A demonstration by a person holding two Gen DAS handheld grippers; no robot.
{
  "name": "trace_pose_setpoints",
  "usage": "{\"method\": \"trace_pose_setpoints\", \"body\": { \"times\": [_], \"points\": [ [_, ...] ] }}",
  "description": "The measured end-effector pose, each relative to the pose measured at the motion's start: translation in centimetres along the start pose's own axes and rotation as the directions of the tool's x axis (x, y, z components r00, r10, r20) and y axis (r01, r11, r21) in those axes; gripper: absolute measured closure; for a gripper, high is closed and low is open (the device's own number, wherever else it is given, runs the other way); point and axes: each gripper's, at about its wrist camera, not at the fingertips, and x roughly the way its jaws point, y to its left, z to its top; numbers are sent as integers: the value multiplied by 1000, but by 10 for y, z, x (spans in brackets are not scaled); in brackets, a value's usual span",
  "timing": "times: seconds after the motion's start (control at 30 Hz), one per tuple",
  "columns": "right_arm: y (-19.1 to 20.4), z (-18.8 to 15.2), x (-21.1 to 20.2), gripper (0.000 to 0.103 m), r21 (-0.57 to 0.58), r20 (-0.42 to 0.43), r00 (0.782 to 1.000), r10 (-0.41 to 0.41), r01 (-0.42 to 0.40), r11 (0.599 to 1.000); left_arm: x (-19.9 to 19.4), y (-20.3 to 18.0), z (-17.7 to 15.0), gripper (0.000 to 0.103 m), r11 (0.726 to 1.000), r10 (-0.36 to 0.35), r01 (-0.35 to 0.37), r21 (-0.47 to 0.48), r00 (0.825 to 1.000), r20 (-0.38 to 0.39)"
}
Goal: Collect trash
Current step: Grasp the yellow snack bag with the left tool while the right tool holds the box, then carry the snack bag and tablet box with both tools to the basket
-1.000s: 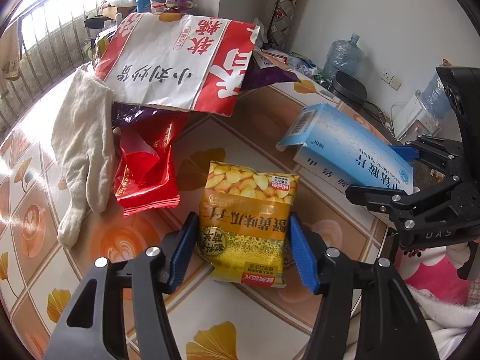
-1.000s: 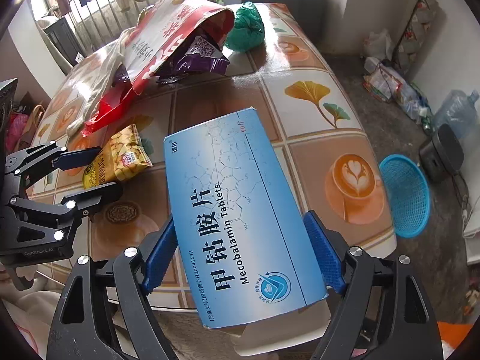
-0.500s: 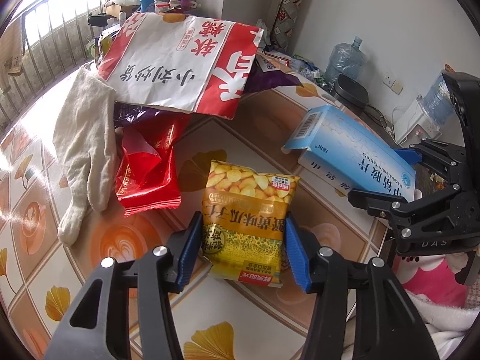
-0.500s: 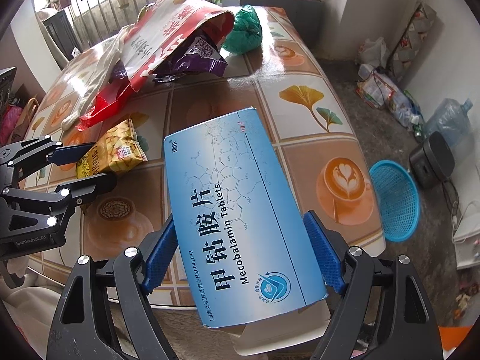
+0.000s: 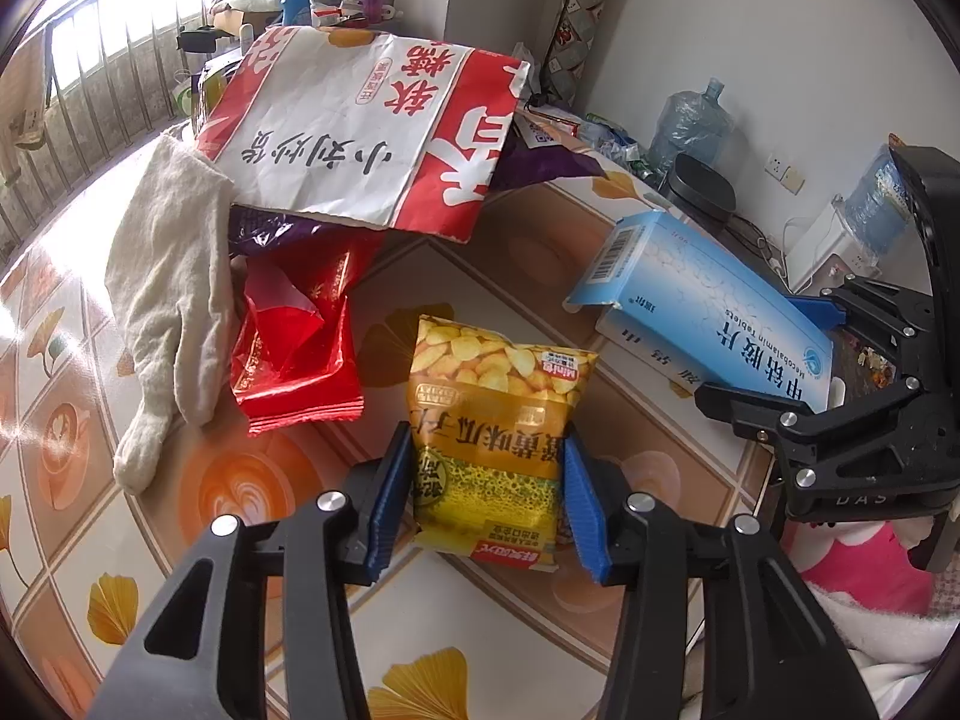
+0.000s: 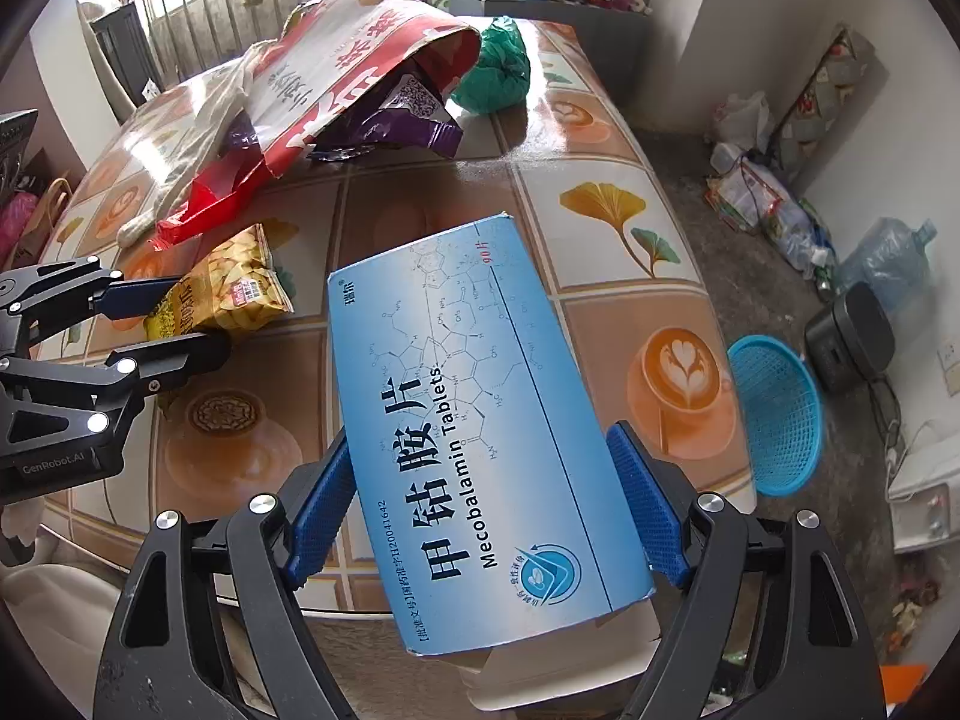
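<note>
A yellow snack packet (image 5: 498,384) lies flat on the tiled table (image 5: 252,480). My left gripper (image 5: 487,492) straddles its near half, jaws closing, and both blue pads (image 5: 390,498) touch the packet's sides. The right wrist view shows that left gripper (image 6: 180,321) at the left, around the same packet (image 6: 234,288). My right gripper (image 6: 480,498) is shut on a large blue tablet box (image 6: 456,360), held tilted above the table's near edge. From the left wrist view the box (image 5: 690,306) and the right gripper (image 5: 774,354) are at the right.
A big red-and-white paper bag (image 5: 360,126) lies behind, over a purple wrapper (image 6: 384,120). A red wrapper (image 5: 294,348) and a white glove (image 5: 174,294) lie left of the packet. A green plastic bag (image 6: 495,69) sits further back. On the floor are a blue basket (image 6: 774,414) and a black bin (image 6: 849,336).
The left gripper's jaws have narrowed from well clear of the yellow packet to touching its sides. The right gripper and the blue box have hardly moved.
</note>
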Motion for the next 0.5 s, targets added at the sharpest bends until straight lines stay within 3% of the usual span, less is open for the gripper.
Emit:
{"method": "trace_pose_setpoints", "body": {
  "times": [0.5],
  "points": [
    [2,-3,-5,26,-17,6,1000,-30,30,999,0,1,1,60,1000,-3,3,-8,1000,2]
  ]
}}
